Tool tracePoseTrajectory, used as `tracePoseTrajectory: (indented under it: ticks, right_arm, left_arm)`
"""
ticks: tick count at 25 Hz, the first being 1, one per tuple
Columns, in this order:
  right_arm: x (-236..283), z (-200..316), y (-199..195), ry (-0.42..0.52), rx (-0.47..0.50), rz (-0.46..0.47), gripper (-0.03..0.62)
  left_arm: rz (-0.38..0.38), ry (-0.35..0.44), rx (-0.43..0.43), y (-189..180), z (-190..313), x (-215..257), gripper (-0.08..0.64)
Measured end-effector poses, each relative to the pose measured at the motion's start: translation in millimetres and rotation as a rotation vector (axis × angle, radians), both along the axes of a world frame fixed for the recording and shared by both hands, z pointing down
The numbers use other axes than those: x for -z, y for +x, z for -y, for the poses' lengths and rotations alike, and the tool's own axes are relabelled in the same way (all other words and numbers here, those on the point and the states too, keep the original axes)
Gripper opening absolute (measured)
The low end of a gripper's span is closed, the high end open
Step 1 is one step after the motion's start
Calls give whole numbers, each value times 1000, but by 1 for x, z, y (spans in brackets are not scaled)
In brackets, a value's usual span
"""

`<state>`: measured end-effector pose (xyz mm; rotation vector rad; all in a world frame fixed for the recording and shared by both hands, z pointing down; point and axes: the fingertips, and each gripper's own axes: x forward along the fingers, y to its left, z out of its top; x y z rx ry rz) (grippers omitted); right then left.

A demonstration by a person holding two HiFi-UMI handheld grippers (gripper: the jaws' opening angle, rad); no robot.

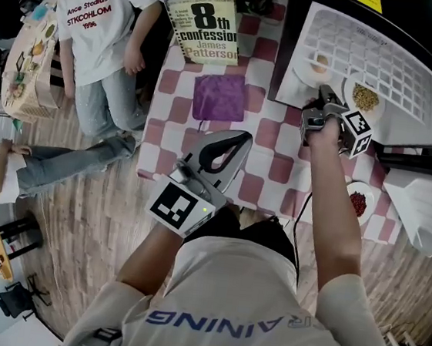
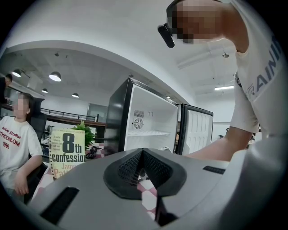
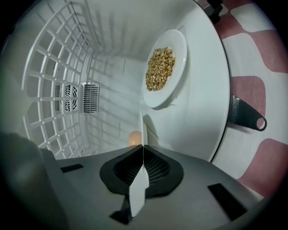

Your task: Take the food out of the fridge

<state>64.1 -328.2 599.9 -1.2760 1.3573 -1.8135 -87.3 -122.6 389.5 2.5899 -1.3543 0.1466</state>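
Your right gripper (image 3: 143, 149) is inside the open fridge (image 3: 198, 103). Its jaws are pressed together on the thin rim of a small white plate (image 3: 141, 128), which shows edge-on between them. A round brownish food, maybe an egg (image 3: 133, 138), lies on that plate just behind the jaws. The grip is only on the very edge, so I think the plate can tip easily. Lift it just clear of the fridge floor, hold it level, and draw it straight back towards you, slowly, so that the round food does not roll off. Pay attention to the plate with grains (image 3: 155, 99), which stands near on the same floor, and do not knock it as you pull out. Your left gripper (image 2: 143, 152) is closed with nothing in it and hangs above the checkered surface (image 1: 271, 167); you could open it and support the plate from the other side. Set the plate down on the surface, near the plate of red beans (image 1: 349, 193).
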Motion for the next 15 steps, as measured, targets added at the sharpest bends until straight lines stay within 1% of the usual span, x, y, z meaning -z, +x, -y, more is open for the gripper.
tracePoseTrajectory:
  ticks: [6, 10, 15]
  right_arm:
    - [22, -3, 10, 92, 1, 29, 26]
    - [39, -15, 15, 126, 20, 49, 26]
    - [57, -42, 26, 151, 44, 68, 26]
  left_arm:
    - [11, 7, -20, 10, -2, 2, 6]
    - [7, 7, -28, 17, -3, 5, 6]
    - [21, 57, -61, 29, -6, 8, 6]
